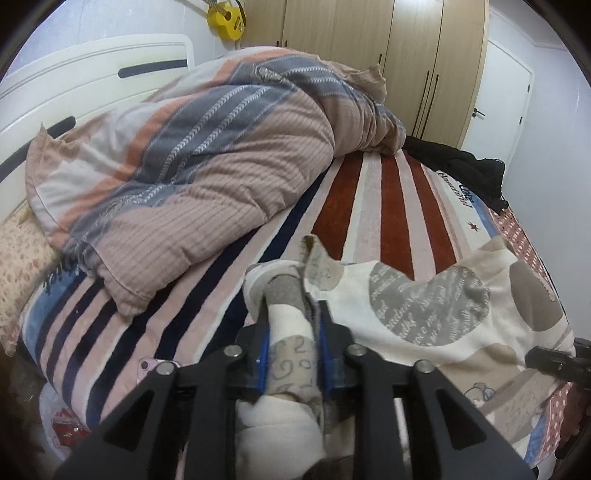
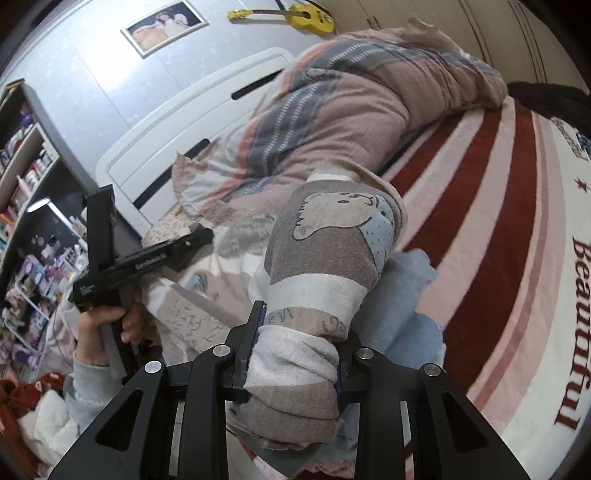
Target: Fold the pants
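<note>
Both hand-held grippers clamp pants (image 1: 424, 306) | left (image 1: 291, 321); right (image 2: 295, 343) | cream, bear-print, bunched

**Occluded and cropped regions**

Left gripper (image 1: 291, 321) fingertips buried in bunched pants (image 1: 424, 310). Yellow guitar (image 1: 226, 16) cropped at 12 o'clock. Pink phone (image 1: 147, 367) half hidden at 7 o'clock. Shelf items (image 2: 26, 177) at 9 o'clock too small to identify.

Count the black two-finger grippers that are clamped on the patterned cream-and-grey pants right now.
2. The left gripper pinches a bunched edge of the cream-and-grey patterned pants above the striped bed blanket. The right gripper clamps another bunched part, seen at the right edge of the left view.
</note>
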Available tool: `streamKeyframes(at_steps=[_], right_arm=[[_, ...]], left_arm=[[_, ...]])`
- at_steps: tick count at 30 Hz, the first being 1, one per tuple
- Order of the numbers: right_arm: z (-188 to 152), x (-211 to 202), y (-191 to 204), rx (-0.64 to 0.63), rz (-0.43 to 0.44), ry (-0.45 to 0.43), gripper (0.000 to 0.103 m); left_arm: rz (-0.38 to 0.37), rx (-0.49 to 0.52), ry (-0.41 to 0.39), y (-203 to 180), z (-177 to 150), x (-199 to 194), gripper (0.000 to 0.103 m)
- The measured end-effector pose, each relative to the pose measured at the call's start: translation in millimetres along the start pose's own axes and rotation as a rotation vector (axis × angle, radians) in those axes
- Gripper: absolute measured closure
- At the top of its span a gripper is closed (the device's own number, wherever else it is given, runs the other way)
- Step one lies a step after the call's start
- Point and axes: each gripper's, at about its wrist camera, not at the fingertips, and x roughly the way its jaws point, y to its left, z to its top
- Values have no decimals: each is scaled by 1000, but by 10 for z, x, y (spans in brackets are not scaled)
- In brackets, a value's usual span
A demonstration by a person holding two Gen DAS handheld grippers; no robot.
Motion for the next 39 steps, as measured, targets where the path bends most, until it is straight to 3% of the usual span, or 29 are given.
streamKeyframes(at_steps=[6, 10, 12, 15, 17, 19, 23, 30, 39], right_arm=[[-38, 1, 4, 13, 2, 9, 74], [-18, 0, 50, -11, -32, 4, 70], [-35, -19, 86, -45, -78, -9, 58], [-50, -68, 107, -66, -104, -27, 55], [-57, -130, 119, -69, -116, -41, 47], [-60, -215, 137, -84, -133, -68, 40], [-87, -394, 149, -99, -145, -101, 37], [-233, -916, 65, -114, -176, -197, 28], [-555, -2046, -266, -73, -296, -373, 20]], left_arm=[[57, 19, -17, -83, -22, -57, 76], [131, 29, -55, -147, -44, -145, 64], [161, 37, -72, -184, -55, -193, 59], [180, 38, -102, -221, -53, -286, 52], [190, 37, -124, -256, -53, -367, 45], [220, 41, -157, -308, -46, -470, 31], [236, 43, -203, -405, -41, -662, 29], [176, 88, -311, -909, -178, -1118, 21], [31, 180, -416, -1857, -474, -1588, 13]])
